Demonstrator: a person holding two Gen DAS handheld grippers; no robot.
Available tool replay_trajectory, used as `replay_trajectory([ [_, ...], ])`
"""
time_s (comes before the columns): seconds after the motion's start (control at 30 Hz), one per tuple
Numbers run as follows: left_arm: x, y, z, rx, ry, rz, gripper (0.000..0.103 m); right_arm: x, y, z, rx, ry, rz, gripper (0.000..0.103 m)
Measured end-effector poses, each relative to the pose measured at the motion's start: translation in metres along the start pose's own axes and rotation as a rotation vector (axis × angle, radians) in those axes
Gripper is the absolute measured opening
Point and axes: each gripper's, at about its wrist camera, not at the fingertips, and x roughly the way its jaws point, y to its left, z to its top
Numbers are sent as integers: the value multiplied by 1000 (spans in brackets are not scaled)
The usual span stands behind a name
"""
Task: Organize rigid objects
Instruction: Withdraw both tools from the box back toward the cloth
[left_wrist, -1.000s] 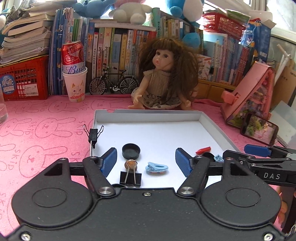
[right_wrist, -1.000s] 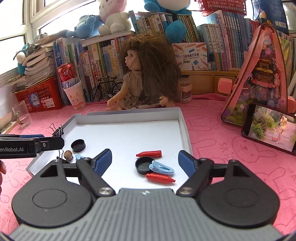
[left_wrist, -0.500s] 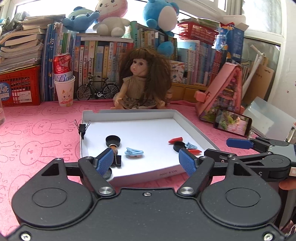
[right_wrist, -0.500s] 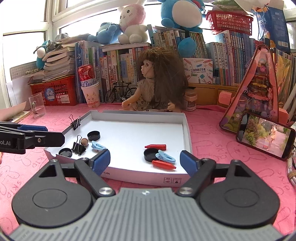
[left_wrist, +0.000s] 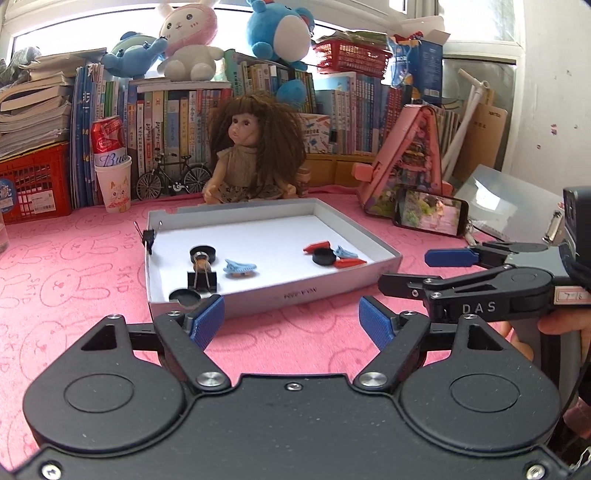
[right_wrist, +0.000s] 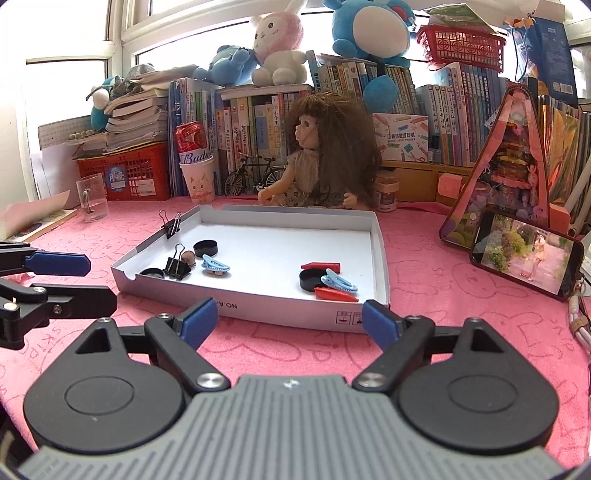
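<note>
**Onlooker:** Right wrist view had both tools back from the white tray (right_wrist: 255, 299), which sat on the pink desk (right_wrist: 443, 325). The right hand-held gripper (right_wrist: 290, 323) was spread wide with nothing between its blue pads, and its jaws had just been opening a touch. The left hand-held gripper (left_wrist: 291, 319) was the same: jaws parted, just been opening, empty.

**Friend:** So why was everything lying in clumps?

**Onlooker:** I'd judge it was sorted by side. One group lay near the tray's left front corner, the other near its right front, well apart (bare white floor between them).

**Friend:** Count them for me.

**Onlooker:** Three black caps (right_wrist: 205, 246): two on the left, one on the right. Two blue hair clips (right_wrist: 215, 265), one in each group. Two red pieces (right_wrist: 320, 266), both on the right, either side of the cap there. Two black binder clips: one binder clip (right_wrist: 177, 264) lay inside next to a small brown bead (right_wrist: 189, 256), and one rim clip (right_wrist: 170, 226) was nipped onto the tray's left wall, probably to brace it.
</note>
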Motion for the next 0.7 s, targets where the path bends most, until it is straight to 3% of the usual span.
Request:
replay_trajectory([
  [0.7, -18, -21, -66, 30, 115, -112, 75, -9, 12, -37, -13, 47, 21, 91],
])
